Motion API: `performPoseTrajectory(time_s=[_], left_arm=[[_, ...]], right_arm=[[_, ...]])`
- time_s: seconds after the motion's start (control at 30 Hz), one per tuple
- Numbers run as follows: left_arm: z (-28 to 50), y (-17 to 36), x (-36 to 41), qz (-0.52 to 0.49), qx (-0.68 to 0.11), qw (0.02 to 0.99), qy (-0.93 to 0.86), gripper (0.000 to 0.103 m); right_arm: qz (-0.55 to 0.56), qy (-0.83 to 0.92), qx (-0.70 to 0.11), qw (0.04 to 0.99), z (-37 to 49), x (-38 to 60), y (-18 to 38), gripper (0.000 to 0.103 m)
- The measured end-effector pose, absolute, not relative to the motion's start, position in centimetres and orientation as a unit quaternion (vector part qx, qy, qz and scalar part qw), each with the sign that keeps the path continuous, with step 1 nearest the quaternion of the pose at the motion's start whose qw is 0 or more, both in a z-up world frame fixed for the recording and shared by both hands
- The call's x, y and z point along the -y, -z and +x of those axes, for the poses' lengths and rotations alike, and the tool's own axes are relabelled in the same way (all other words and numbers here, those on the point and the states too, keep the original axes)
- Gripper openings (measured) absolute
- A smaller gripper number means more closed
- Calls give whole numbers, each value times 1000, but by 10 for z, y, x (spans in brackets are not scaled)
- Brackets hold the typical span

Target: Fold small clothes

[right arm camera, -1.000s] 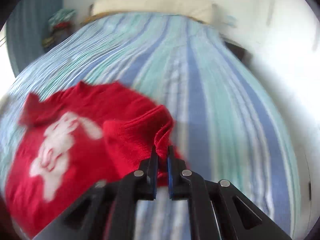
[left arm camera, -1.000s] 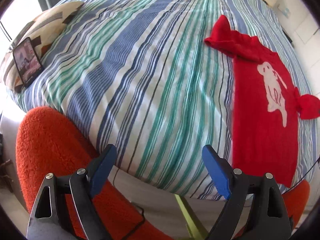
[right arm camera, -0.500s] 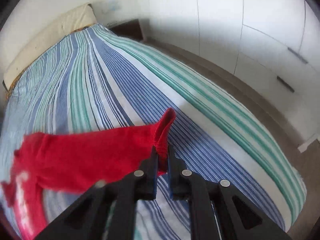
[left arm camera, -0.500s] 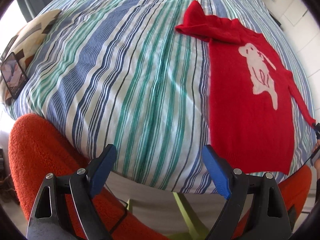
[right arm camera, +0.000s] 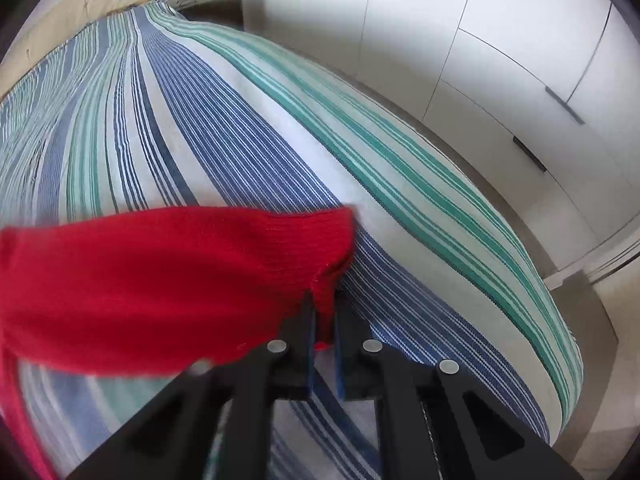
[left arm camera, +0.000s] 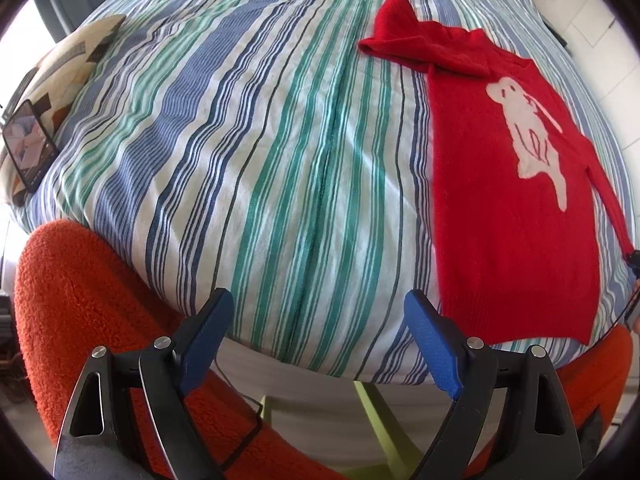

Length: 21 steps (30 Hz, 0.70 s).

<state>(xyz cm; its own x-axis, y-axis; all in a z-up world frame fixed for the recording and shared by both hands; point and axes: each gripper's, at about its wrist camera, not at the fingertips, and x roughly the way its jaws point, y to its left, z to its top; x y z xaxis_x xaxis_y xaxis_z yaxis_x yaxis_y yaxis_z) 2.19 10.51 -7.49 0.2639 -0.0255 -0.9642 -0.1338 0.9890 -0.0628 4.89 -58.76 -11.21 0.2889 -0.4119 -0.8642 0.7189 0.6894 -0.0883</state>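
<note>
One small red knitted sweater [left arm camera: 516, 216] with a white animal motif [left arm camera: 528, 136] is laid face up on the right part of a striped bedspread [left arm camera: 256, 144], its hem toward the near edge of the bed and its neck toward the far side. Its far-left sleeve [left arm camera: 404, 36] lies bunched and folded over near the shoulder, while the right sleeve [right arm camera: 168, 280] is drawn out straight toward the right edge.

The cuff of that right sleeve is pinched between the nearly closed jaws of the right gripper [right arm camera: 324, 336]; the knit can be seen squeezed between the pads. The left gripper [left arm camera: 320, 340] is held above the near edge of the bed with its blue pads [left arm camera: 432, 344] spread wide, and nothing is between them.

The sweater is judged to be light, soft and limp: it will sag and stretch where lifted and will drape rather than hold a crease, though the ribbed knit should not slip from the pads. It is best taken at firm edges, such as a cuff, a shoulder seam or a hem corner, so that a whole layer is carried instead of a loose pucker.

By count: one sweater, two sleeves, two grippers, one patterned pillow [left arm camera: 68, 64] at the far left with one phone [left arm camera: 30, 144] propped on it, and an orange fleecy cover [left arm camera: 100, 312] below the near edge.
</note>
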Motion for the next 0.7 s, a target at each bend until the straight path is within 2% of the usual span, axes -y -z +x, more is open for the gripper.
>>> performPoseTrajectory(time_s=[0.27,0.37,0.43,0.47,0.53,0.7], left_arm=[[16,86,-113,-69,-611,788,-36,89],[15,85,-114,-69,-607,791,-36,89],[14,85,-115,-68,-605,793,-36,89],[14,85,-116,-68,-605,793,-37,89],[13,87,-117,-65,-605,793,-39,89],[12,92,-118,-61,-608,790,-39,89]], right_arm=[[155,363,-459,796,32,574,107,10],[163,364,-448,800,24,571,102,29],[163,367,-438,805,18,570,97,50],[159,371,-431,807,14,567,94,54],[148,387,-418,809,4,561,84,71],[112,394,-376,831,-16,538,44,76]])
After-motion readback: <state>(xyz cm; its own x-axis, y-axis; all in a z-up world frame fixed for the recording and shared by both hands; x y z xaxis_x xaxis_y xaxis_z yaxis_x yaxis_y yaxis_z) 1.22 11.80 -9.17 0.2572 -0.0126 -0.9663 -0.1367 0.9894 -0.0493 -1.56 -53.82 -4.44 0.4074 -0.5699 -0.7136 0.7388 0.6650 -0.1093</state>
